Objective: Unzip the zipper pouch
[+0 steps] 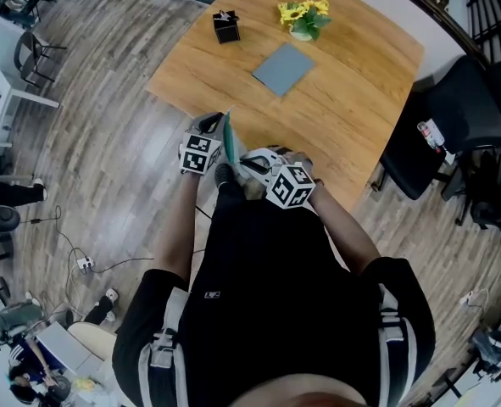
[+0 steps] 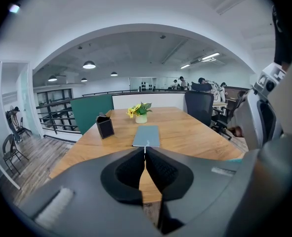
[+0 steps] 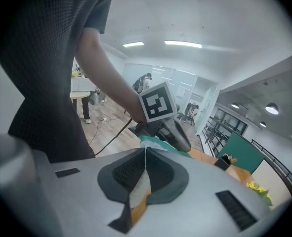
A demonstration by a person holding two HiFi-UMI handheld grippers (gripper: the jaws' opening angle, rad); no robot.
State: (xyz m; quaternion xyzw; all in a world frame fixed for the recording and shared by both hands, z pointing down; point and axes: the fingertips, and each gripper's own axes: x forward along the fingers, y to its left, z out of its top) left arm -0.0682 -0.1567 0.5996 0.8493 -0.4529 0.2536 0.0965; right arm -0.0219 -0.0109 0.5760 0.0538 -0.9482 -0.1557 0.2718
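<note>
- The zipper pouch lies flat mid-bench with bare wood around it.
- A black box and flowers stand towards the far edge.
- The left tool and right tool, both closed and empty, hang by the near edge, well apart from the pouch.

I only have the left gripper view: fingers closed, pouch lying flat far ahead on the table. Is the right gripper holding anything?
Observer: No. Its own view shows the right gripper with its fingers shut, nothing between them.
Operator: Is it aimed at the pouch?
Observer: No, it faces the marker cube on the left gripper.
Operator: How close are they to the pouch?
Observer: The head view shows both at the near edge of the table; the pouch lies mid-table, apart from both, untouched.
</note>
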